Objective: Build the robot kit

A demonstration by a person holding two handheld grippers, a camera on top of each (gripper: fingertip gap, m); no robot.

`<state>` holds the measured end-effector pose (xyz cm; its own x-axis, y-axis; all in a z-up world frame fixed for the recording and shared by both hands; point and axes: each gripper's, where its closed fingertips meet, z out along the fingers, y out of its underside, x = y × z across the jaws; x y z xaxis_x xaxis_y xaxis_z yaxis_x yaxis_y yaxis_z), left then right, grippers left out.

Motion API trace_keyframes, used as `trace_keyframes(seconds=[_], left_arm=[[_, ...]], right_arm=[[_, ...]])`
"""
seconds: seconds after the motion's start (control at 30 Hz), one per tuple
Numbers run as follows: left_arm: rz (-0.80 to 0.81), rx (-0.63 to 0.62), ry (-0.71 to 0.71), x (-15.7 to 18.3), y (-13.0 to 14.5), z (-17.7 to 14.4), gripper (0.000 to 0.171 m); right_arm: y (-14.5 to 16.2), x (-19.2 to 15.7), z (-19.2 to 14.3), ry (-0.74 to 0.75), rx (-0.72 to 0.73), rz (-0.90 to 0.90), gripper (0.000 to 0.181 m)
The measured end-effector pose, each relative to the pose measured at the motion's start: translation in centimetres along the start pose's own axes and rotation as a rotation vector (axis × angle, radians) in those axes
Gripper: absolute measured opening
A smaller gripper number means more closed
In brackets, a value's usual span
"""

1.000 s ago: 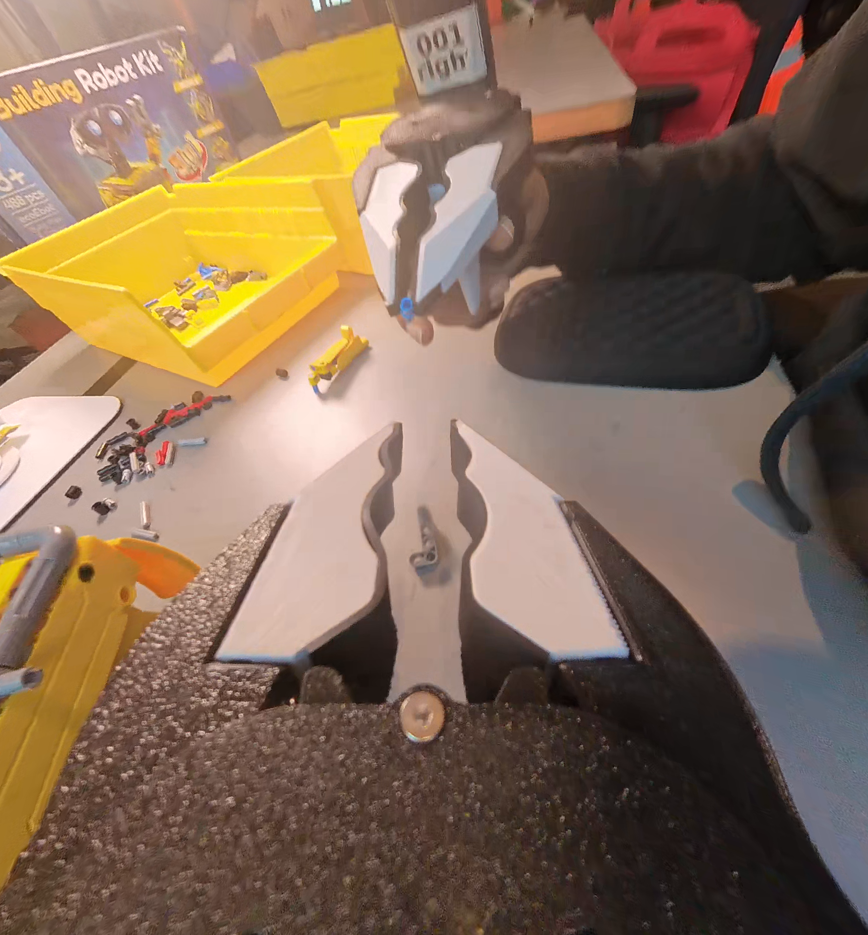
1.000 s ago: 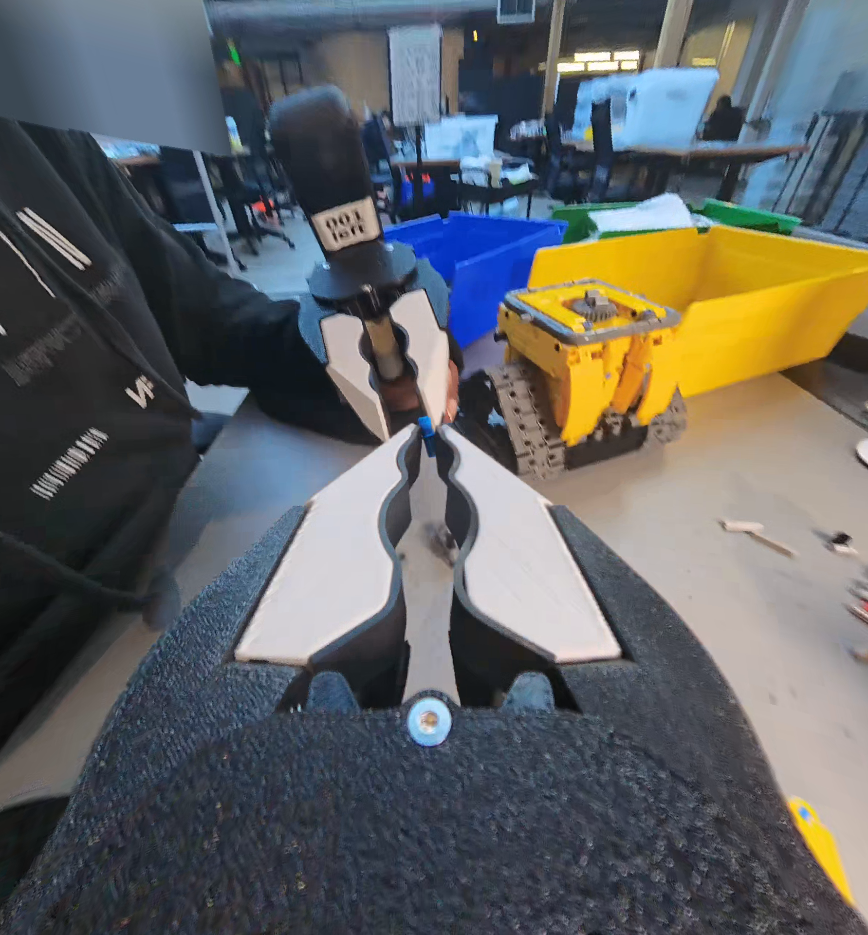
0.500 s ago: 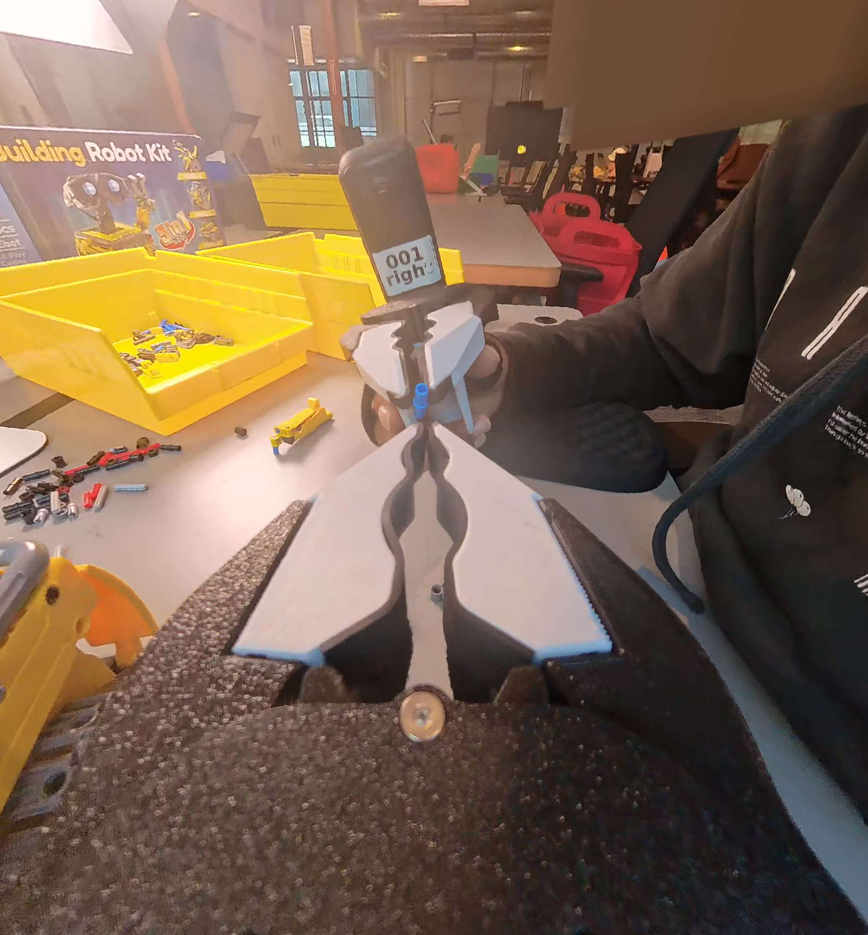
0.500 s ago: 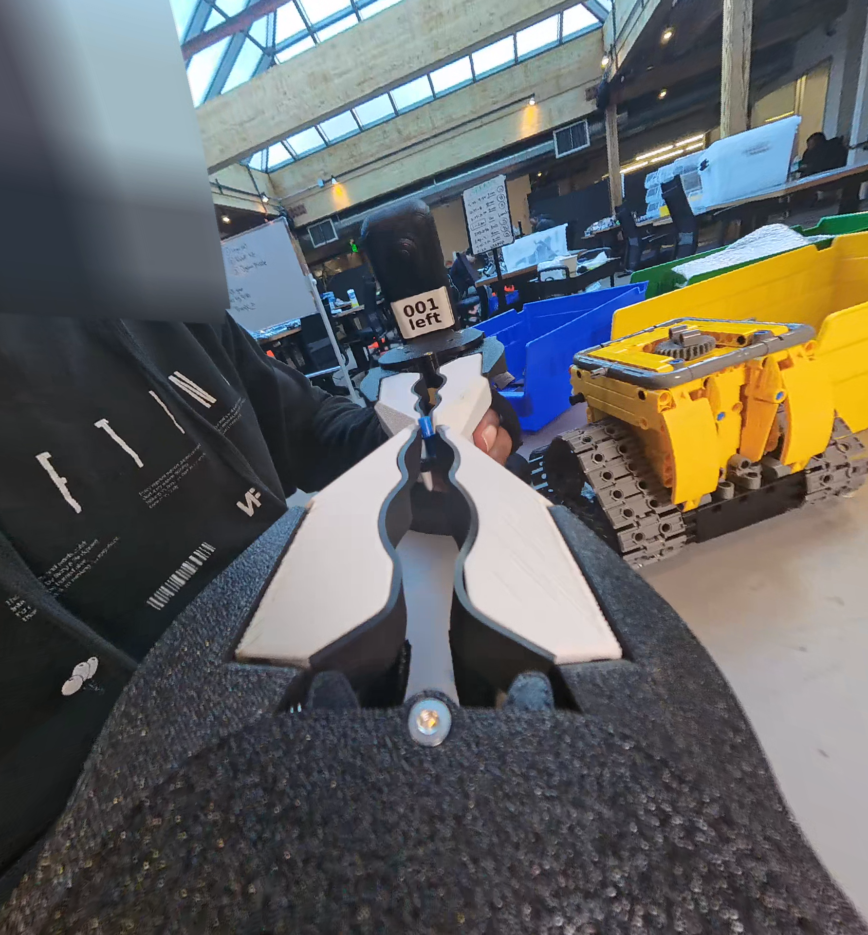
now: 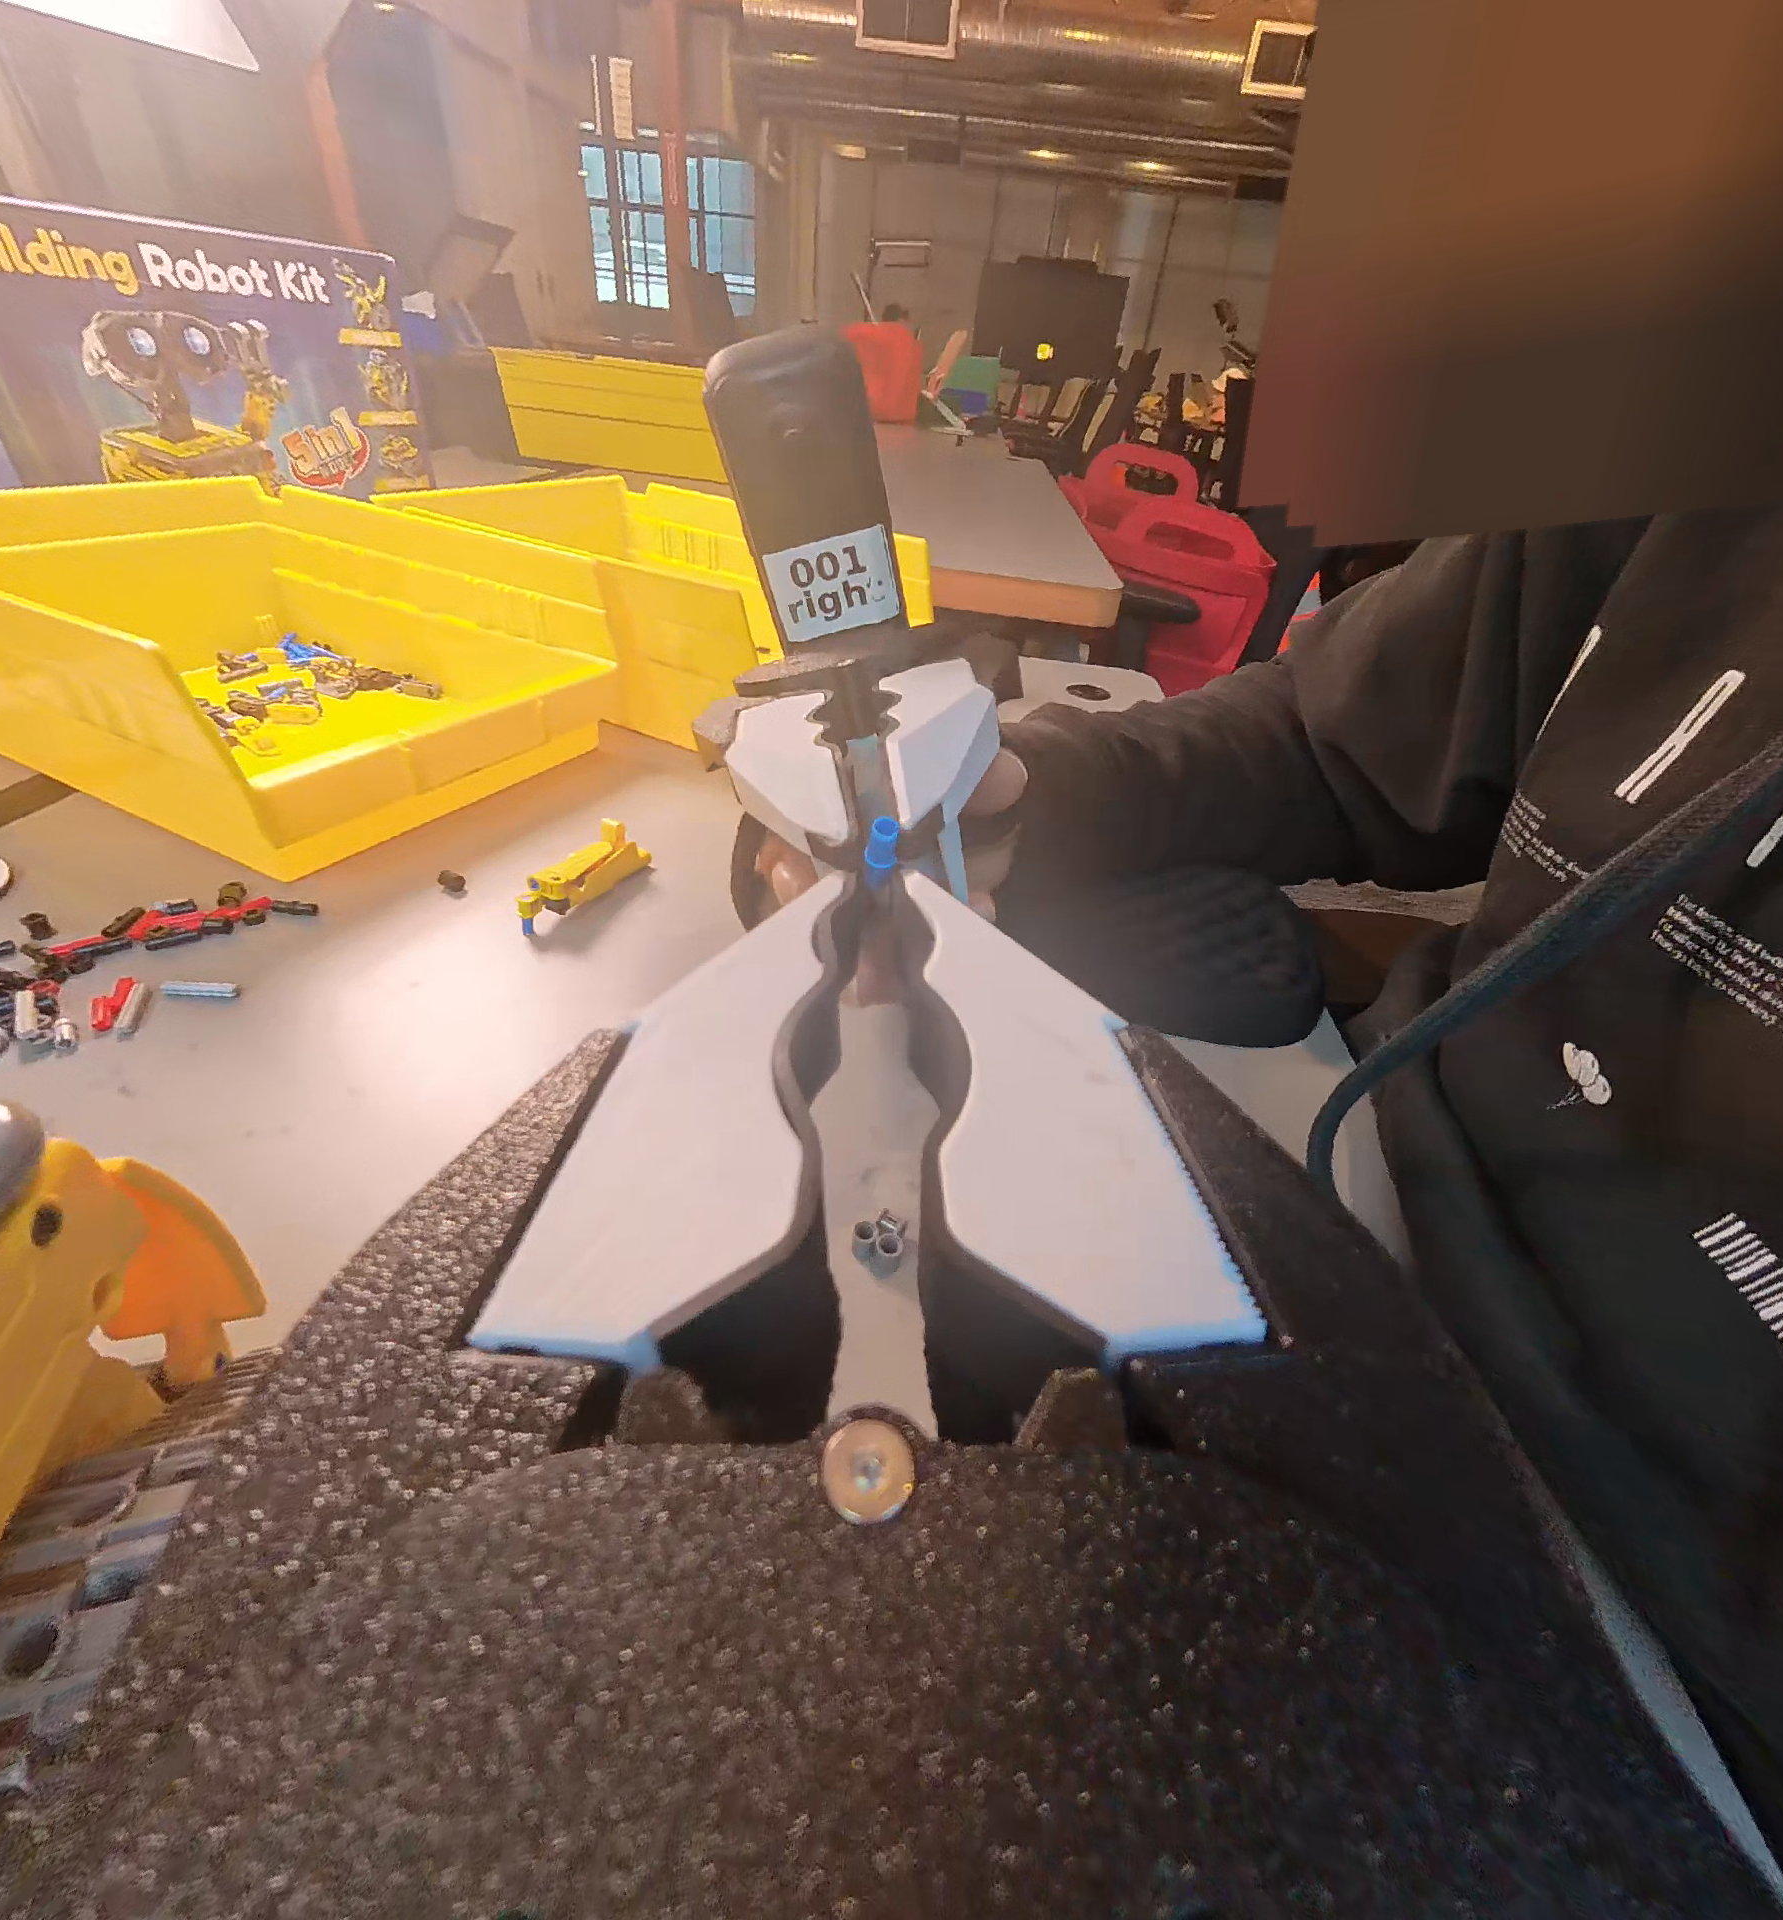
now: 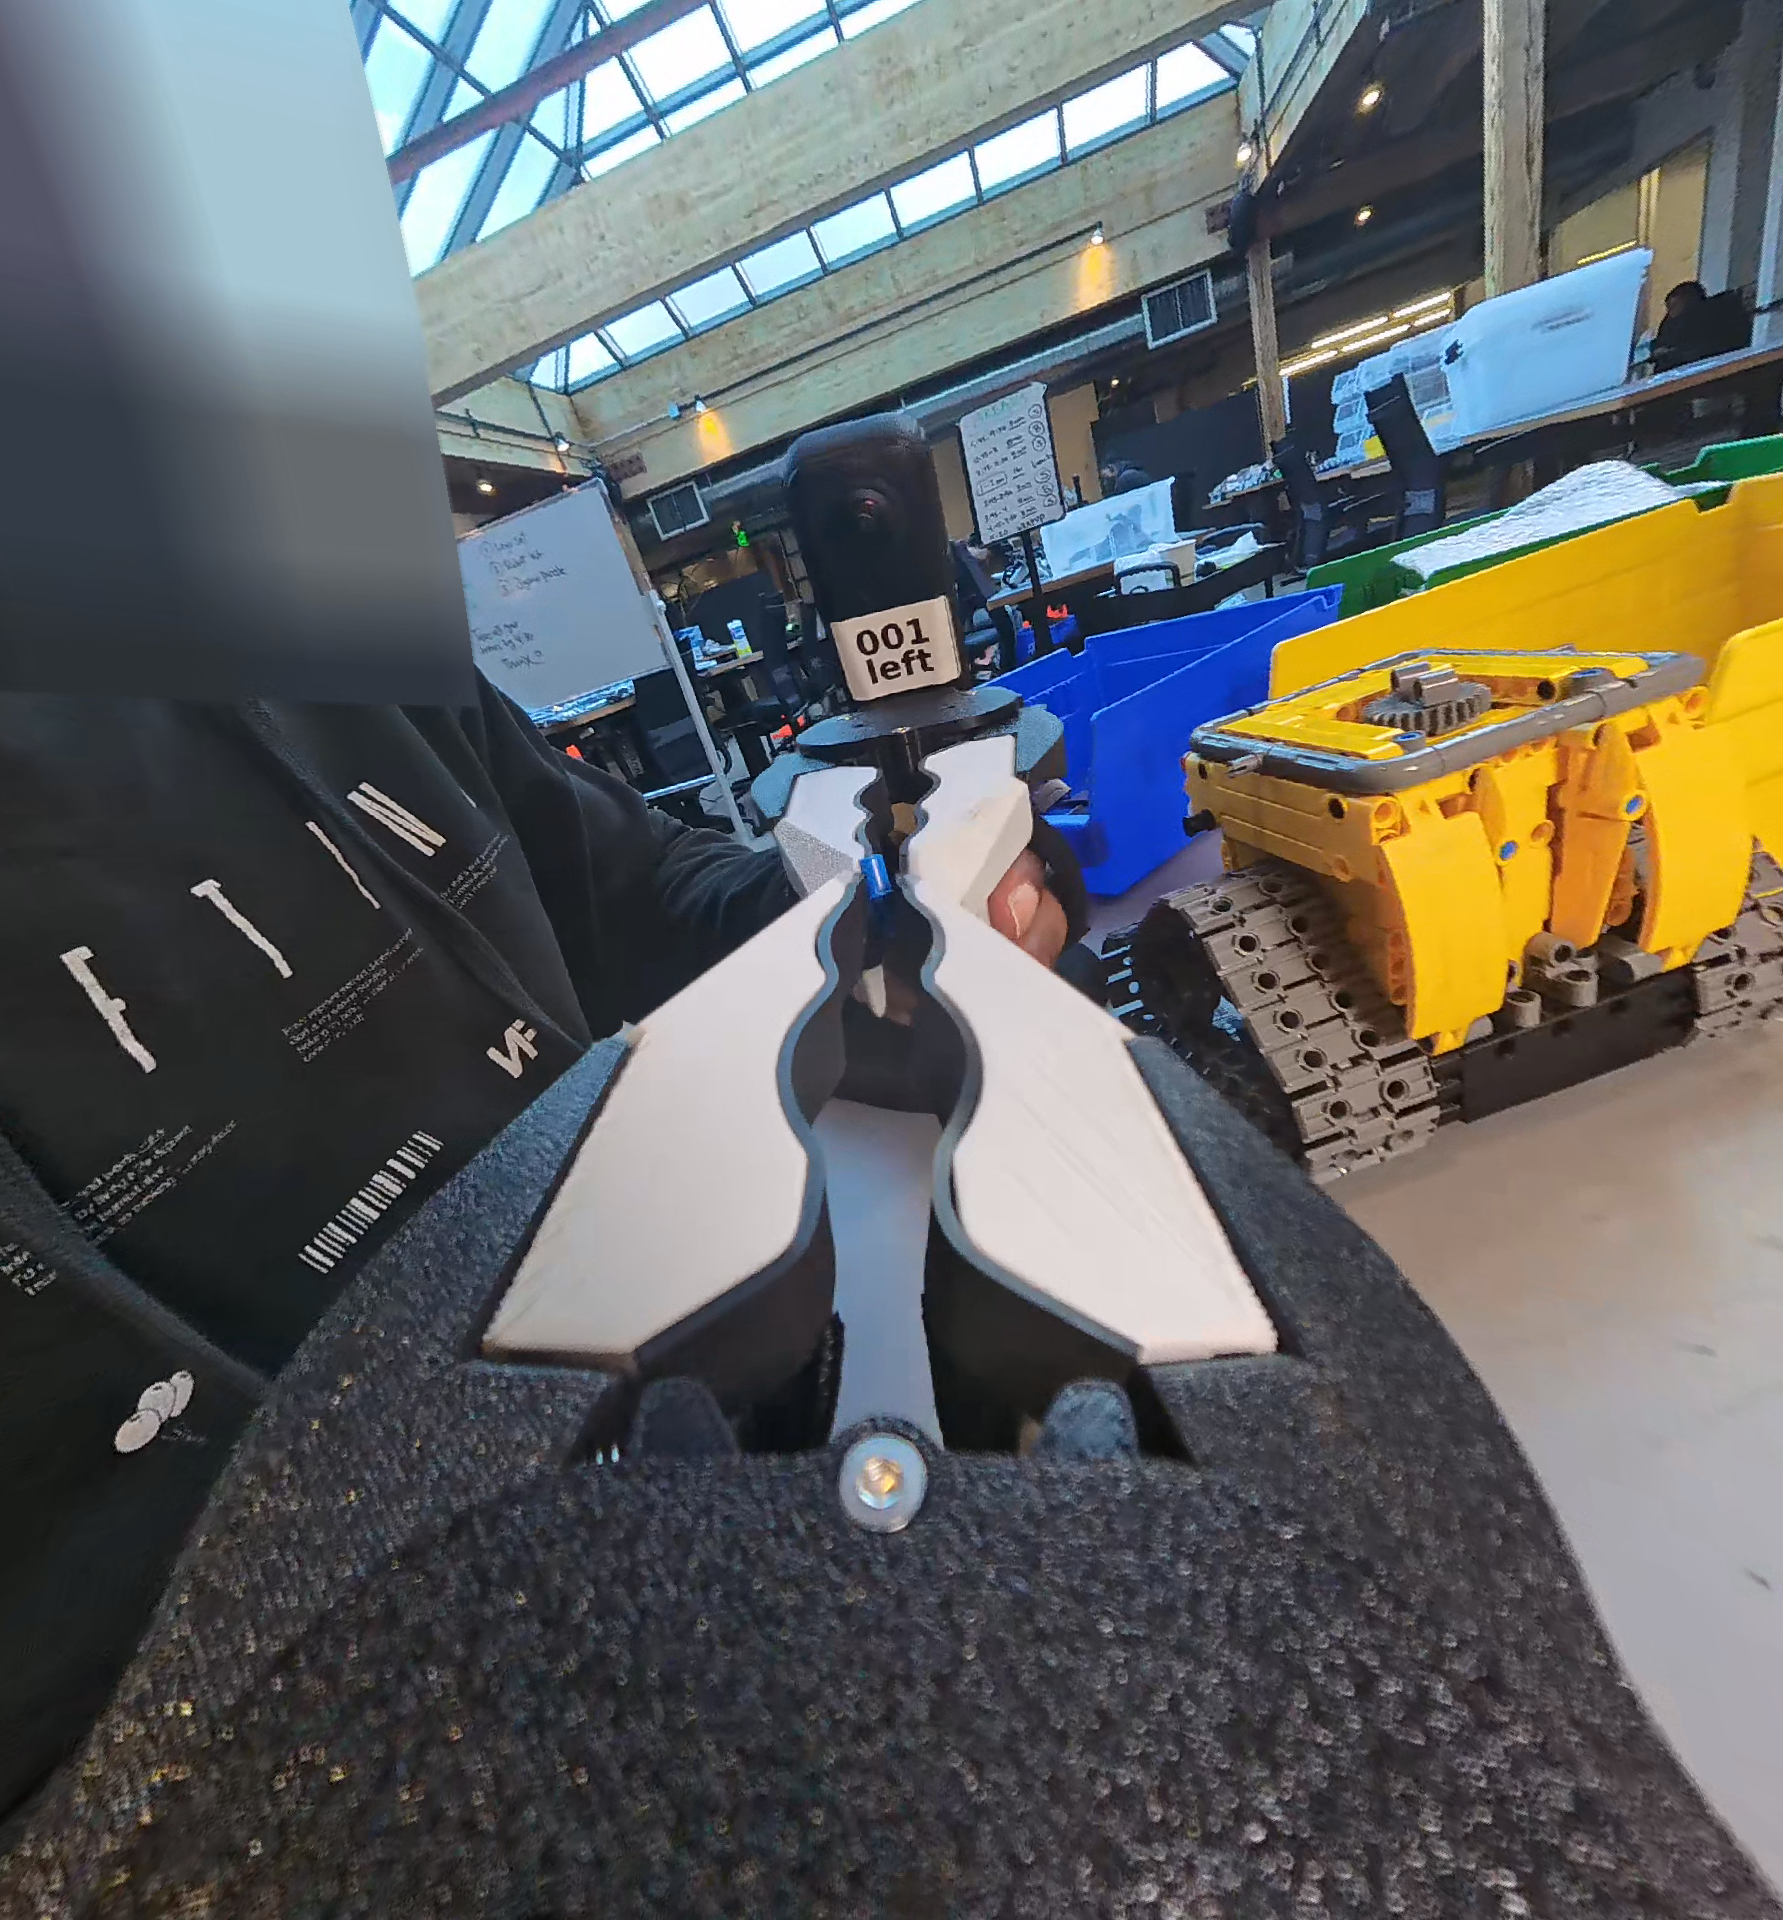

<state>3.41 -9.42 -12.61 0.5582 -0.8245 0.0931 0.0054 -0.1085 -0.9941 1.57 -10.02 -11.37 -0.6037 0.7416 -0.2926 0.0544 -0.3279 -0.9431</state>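
My two grippers meet tip to tip above the grey table point(image 5: 367, 1049). A small blue pin point(image 5: 879, 840) sits between them. My left gripper point(image 5: 876, 883) is shut, with its tips pinching the near end of the pin. My right gripper point(image 6: 879, 894) is shut on the blue pin point(image 6: 874, 878) from the other side. The right gripper also shows in the left wrist view point(image 5: 866, 800), and the left gripper in the right wrist view point(image 6: 902, 831). A small grey part point(image 5: 879, 1242) lies on the table below the left fingers.
A yellow tracked robot model point(image 6: 1438, 883) stands to the right, its corner also in the left wrist view point(image 5: 35, 1299). Yellow bins point(image 5: 274, 821), loose parts point(image 5: 87, 966), a small yellow assembly point(image 5: 586, 868) and a kit box point(image 5: 170, 343) lie farther off. A person's black sleeve point(image 5: 1230, 790) is close. Left and right tips are no more than a few centimetres apart. It is some 20 cm from my left tips to the small yellow assembly point(image 5: 586, 868).
My left gripper has risen off the table and shut, leaving the grey part lying there. Both grippers have tilted up and come together tip to tip at the blue pin.
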Motion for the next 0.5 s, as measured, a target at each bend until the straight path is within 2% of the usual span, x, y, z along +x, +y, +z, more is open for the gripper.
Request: trace_keyframes(seconds=[0.37, 0.5], left_arm=[[0.023, -0.115, -0.049, -1.0, 1.6, -0.3, 0.003], [0.031, -0.161, -0.047, -1.0, 2.3, -0.1, 0.003]], right_arm=[[0.9, 1.2, -0.7, 0.082, -0.075, -0.083, 0.000], [1.6, 1.1, -0.4, 0.088, -0.129, -0.123, 0.015]])
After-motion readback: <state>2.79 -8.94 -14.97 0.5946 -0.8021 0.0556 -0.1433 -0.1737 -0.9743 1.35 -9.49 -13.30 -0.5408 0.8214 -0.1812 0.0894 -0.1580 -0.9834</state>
